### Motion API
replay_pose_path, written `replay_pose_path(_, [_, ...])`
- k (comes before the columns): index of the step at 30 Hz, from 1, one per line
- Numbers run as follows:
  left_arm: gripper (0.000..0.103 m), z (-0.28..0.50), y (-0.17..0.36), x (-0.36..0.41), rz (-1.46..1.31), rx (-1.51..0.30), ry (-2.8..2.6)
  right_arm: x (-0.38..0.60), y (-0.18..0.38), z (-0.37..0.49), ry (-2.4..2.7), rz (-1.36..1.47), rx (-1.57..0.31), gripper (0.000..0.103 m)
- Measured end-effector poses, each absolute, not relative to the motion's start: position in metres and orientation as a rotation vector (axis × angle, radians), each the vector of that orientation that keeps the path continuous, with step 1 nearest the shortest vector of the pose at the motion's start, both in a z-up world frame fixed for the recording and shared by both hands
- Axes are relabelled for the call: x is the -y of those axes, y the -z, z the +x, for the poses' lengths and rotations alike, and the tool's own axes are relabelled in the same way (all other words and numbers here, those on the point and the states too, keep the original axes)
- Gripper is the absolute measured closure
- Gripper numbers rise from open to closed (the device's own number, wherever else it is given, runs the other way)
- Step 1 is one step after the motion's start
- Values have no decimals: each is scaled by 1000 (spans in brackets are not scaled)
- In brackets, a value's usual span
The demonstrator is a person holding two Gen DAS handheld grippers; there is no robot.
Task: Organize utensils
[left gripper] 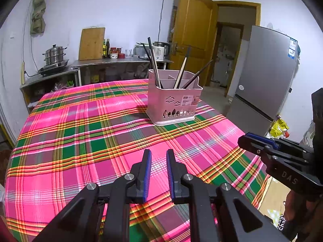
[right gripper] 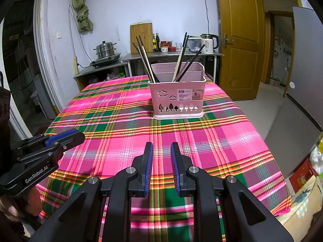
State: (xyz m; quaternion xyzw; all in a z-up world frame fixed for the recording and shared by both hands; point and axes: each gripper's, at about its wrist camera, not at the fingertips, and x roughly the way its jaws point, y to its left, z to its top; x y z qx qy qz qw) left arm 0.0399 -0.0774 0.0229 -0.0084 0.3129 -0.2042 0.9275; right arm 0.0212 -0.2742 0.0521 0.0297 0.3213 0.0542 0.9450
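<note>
A pink utensil basket stands upright on the far part of a table with a pink plaid cloth. Several chopsticks lean in its left compartment and several more chopsticks in its right one. My left gripper is open and empty, low over the near cloth. My right gripper is open and empty, also near the front edge. Each gripper shows at the side of the other's view: the right gripper, the left gripper.
A steel counter along the far wall holds a steamer pot, cutting board, bottles and a kettle. A wooden door and a grey fridge stand right of the table.
</note>
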Motion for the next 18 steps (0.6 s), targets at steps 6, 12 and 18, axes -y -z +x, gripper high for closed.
replay_pose_path(6, [89,36,-25,81,9,-628,414,274,-51,21,-110,61,-657,85])
replay_pose_path(12, [83,34,-24,84,33,-624,404,274,-51,22,-107,61,-659,85])
replay_pose_path(18, [80,35,-24,82,18,-625,406,274,-51,21,-107,59,-660,85])
